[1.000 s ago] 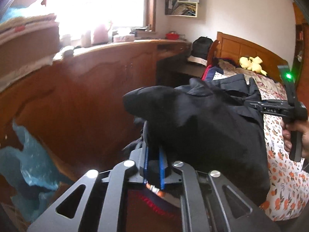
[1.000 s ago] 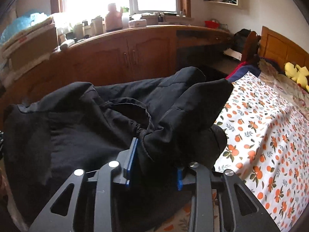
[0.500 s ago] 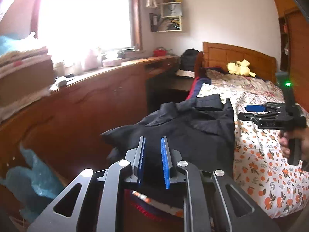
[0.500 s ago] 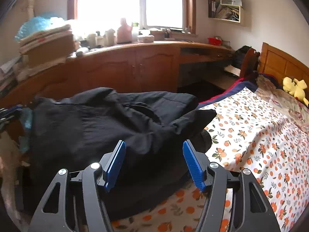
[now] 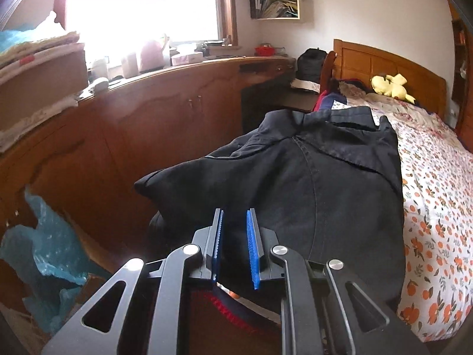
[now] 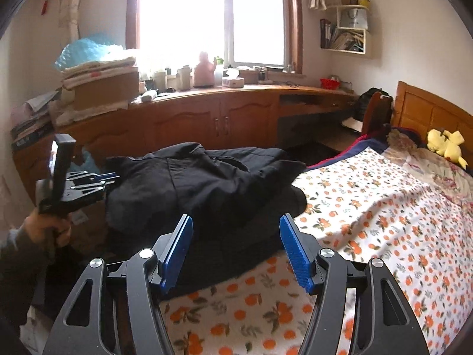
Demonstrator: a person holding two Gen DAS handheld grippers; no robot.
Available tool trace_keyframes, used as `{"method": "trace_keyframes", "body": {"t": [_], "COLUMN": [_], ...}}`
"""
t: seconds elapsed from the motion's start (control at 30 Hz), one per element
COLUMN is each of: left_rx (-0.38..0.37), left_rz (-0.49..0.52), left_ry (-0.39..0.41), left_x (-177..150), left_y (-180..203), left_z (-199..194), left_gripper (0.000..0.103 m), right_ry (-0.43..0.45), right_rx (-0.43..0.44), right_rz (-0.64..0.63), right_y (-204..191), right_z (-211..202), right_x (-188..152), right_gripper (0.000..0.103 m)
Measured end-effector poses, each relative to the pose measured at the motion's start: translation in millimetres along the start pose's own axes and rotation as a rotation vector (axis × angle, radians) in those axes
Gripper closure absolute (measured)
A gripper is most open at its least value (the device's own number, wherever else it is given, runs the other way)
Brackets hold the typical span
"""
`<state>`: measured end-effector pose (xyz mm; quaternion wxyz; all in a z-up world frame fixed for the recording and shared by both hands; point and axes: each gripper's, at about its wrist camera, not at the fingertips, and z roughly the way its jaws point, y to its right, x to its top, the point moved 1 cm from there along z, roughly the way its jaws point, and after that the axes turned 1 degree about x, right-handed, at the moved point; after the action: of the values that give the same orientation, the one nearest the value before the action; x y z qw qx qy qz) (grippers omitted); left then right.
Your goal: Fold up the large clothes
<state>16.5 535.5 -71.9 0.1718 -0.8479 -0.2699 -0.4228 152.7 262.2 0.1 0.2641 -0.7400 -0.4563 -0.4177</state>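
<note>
Black quilted jacket (image 6: 207, 186) lies bunched on the near corner of the bed (image 6: 384, 207), on the side toward the wooden cabinets (image 6: 218, 118); part of it droops over that bed edge. Relative to the jacket: the orange-flower bedspread runs bare away from it toward the headboard, where a yellow plush toy (image 6: 446, 145) sits well apart. In the right wrist view the jacket's long axis runs roughly across the frame, cabinet side to bedspread side, with a sleeve or flap reaching toward the bare sheet. Right hand-held gripper (image 6: 235, 245) has just been opening and now stands released, jaws wide, nothing between the blue pads; the jacket lies ahead of it and slightly to its left, the near hem just beyond the fingertips. Left hand-held gripper (image 5: 235, 236) sits at the jacket's cabinet-side end, fingers narrowly parted with a slim gap showing between the pads; no cloth visibly pinched, so it reads as released, though dark fabric directly behind makes this hard to confirm. In the left wrist view the jacket stretches away from that gripper toward its collar. Judgement: the left gripper is the nearer to cloth, the right stands off; the next fold likely needs both to retake an edge along the long axis.
</note>
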Motion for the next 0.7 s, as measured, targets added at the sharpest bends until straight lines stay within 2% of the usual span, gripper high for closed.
{"method": "trace_keyframes", "body": {"t": [0.17, 0.2, 0.23, 0.27, 0.3, 0.5, 0.63, 0.7], "left_rx": [0.016, 0.015, 0.018, 0.025, 0.032, -0.031, -0.062, -0.101], "left_rz": [-0.007, -0.01, -0.013, -0.015, -0.015, -0.003, 0.034, 0.045], "left_ry": [0.018, 0.023, 0.034, 0.059, 0.094, 0.12, 0.137, 0.141], "left_x": [2.5, 3.2, 4.4, 4.9, 5.1, 3.4, 0.4, -2.1], "left_y": [11.1, 14.3, 16.4, 19.2, 22.4, 56.1, 92.0, 115.4], "left_z": [-13.9, -17.6, -21.8, -28.5, -36.5, -62.5, -81.6, -91.3], "left_gripper": [0.084, 0.067, 0.028, 0.01, 0.003, 0.002, 0.002, 0.002], "right_ry": [0.03, 0.036, 0.043, 0.049, 0.053, 0.07, 0.082, 0.087], "right_rx": [-0.022, -0.026, -0.03, -0.035, -0.04, -0.079, -0.109, -0.131], "right_rz": [0.013, 0.017, 0.022, 0.026, 0.03, 0.056, 0.08, 0.094], "right_y": [4.7, 6.0, 7.6, 8.7, 10.2, 25.2, 36.6, 43.6], "right_z": [-37.7, -45.6, -53.9, -61.3, -67.3, -107.8, -129.3, -140.6], "right_x": [-10.9, -13.2, -15.7, -18.2, -20.5, -40.3, -52.4, -60.3], "right_gripper": [0.043, 0.043, 0.043, 0.043, 0.043, 0.043, 0.043, 0.043]}}
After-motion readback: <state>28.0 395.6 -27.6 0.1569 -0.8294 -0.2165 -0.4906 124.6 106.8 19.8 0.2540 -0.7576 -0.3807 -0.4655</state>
